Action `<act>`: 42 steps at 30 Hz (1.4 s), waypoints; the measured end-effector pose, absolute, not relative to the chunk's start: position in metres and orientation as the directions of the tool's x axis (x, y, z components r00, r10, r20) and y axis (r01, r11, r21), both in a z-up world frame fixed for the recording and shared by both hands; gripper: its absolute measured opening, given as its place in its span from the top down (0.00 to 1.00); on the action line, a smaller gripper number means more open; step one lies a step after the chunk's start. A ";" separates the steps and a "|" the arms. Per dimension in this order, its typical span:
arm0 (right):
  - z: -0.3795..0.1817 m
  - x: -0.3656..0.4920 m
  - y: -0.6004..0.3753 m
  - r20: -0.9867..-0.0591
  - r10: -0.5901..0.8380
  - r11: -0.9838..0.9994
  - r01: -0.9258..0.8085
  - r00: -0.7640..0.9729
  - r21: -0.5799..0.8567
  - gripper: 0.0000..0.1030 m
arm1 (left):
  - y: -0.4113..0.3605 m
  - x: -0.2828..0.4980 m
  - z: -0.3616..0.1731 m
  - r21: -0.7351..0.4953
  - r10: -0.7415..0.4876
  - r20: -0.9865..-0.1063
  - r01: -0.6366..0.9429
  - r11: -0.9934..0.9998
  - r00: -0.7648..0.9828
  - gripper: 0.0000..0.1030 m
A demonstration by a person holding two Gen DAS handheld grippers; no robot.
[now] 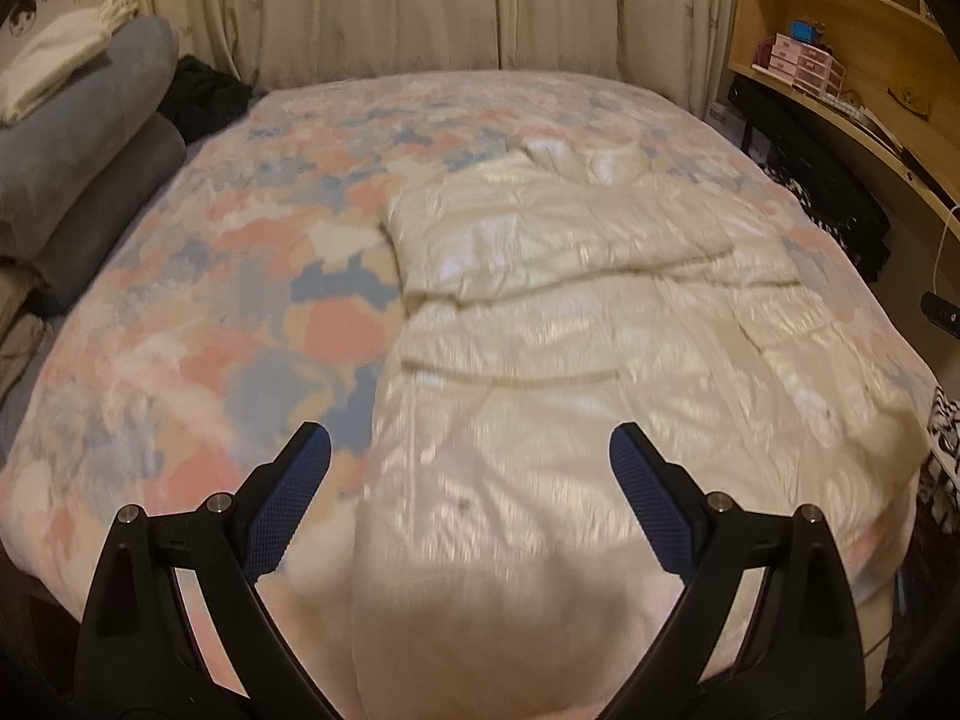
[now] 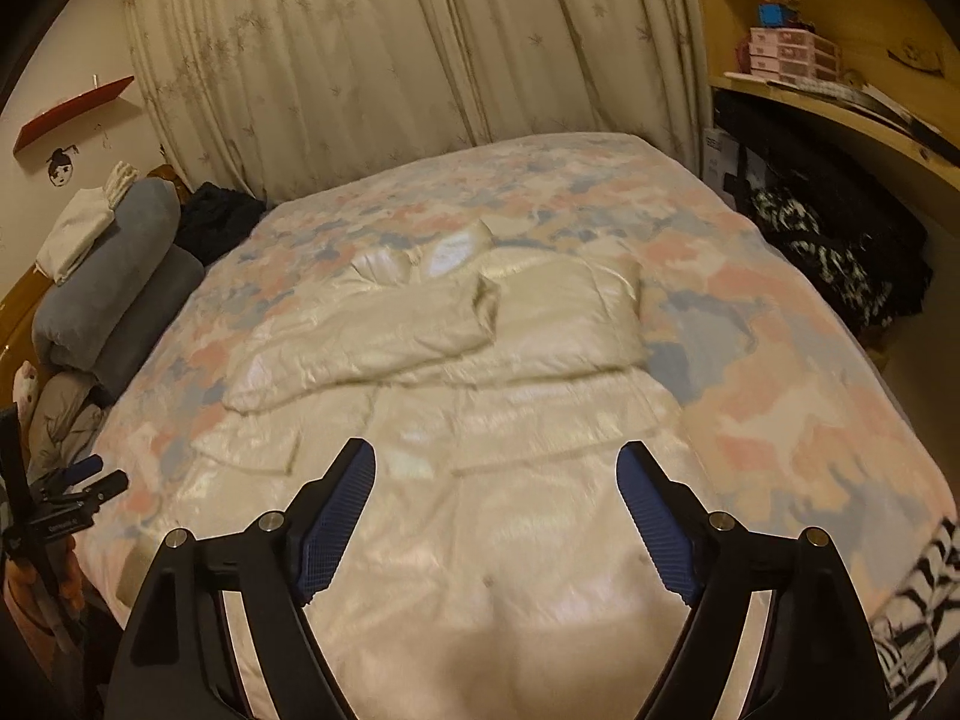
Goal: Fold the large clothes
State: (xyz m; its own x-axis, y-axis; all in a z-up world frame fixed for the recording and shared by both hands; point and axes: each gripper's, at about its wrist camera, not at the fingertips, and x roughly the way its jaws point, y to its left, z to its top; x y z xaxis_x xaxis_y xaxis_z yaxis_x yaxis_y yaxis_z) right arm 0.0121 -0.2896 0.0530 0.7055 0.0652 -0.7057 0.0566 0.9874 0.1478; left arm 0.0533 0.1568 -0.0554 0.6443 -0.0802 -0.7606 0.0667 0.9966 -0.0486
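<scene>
A shiny cream padded jacket [image 1: 576, 324] lies flat on the bed, its sleeves folded across the chest and its hem nearest me. It also shows in the right wrist view [image 2: 480, 432]. My left gripper [image 1: 471, 450] is open and empty, hovering above the jacket's lower left part. My right gripper [image 2: 497, 468] is open and empty, hovering above the jacket's lower middle. The left gripper also shows at the left edge of the right wrist view [image 2: 90, 480].
The bed has a pink, blue and cream patterned cover [image 1: 228, 300]. Grey rolled bedding [image 1: 90, 150] and dark clothes [image 1: 204, 90] lie at the left. Curtains [image 2: 390, 48] hang behind. A wooden shelf desk [image 1: 852, 72] stands right, with black-and-white fabric [image 2: 828, 252] beside it.
</scene>
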 end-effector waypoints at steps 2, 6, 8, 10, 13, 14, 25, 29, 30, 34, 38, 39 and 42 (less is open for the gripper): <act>0.046 -0.002 -0.300 -0.716 0.061 0.987 0.067 0.695 0.149 0.18 | 0.164 0.051 -0.068 -0.078 -0.103 -0.781 0.068 0.995 0.616 0.09; 0.026 -0.038 -0.329 -0.751 0.029 0.981 0.124 0.659 0.146 0.18 | 0.182 0.042 -0.094 -0.162 -0.161 -0.807 0.050 0.986 0.569 0.09; 0.014 -0.052 -0.345 -0.772 0.023 0.975 0.157 0.636 0.158 0.18 | 0.192 0.038 -0.105 -0.203 -0.185 -0.813 0.029 0.979 0.552 0.09; -0.002 -0.059 -0.365 -0.792 0.015 0.967 0.192 0.610 0.166 0.18 | 0.203 0.035 -0.116 -0.239 -0.204 -0.820 0.005 0.971 0.535 0.09; -0.021 -0.067 -0.388 -0.820 -0.001 0.955 0.243 0.573 0.169 0.18 | 0.213 0.034 -0.128 -0.292 -0.245 -0.820 -0.010 0.956 0.517 0.09; -0.029 -0.069 -0.395 -0.828 -0.001 0.951 0.257 0.561 0.173 0.18 | 0.216 0.034 -0.131 -0.312 -0.263 -0.819 -0.013 0.950 0.510 0.09; -0.093 -0.067 -0.433 -0.863 0.058 0.920 0.308 0.502 0.242 0.18 | 0.216 0.051 -0.177 -0.401 -0.337 -0.836 -0.063 0.914 0.433 0.09; -0.100 -0.058 -0.430 -0.862 0.083 0.929 0.275 0.500 0.249 0.18 | 0.211 0.055 -0.184 -0.393 -0.330 -0.833 -0.054 0.918 0.445 0.09; -0.101 -0.053 -0.428 -0.860 0.097 0.928 0.266 0.501 0.259 0.19 | 0.210 0.056 -0.185 -0.393 -0.330 -0.832 -0.054 0.918 0.446 0.09; -0.108 -0.033 -0.427 -0.849 0.167 0.909 0.255 0.502 0.329 0.27 | 0.207 0.061 -0.191 -0.403 -0.337 -0.824 -0.054 0.914 0.456 0.09; -0.119 -0.021 -0.435 -0.825 0.240 0.866 0.270 0.511 0.420 0.49 | 0.206 0.063 -0.199 -0.423 -0.363 -0.816 -0.037 0.906 0.451 0.01; -0.121 -0.019 -0.436 -0.818 0.259 0.858 0.266 0.513 0.439 0.54 | 0.205 0.063 -0.200 -0.419 -0.360 -0.817 -0.034 0.908 0.451 0.01; -0.121 -0.016 -0.432 -0.806 0.286 0.847 0.258 0.518 0.465 0.70 | 0.202 0.061 -0.198 -0.410 -0.347 -0.816 -0.040 0.911 0.462 0.10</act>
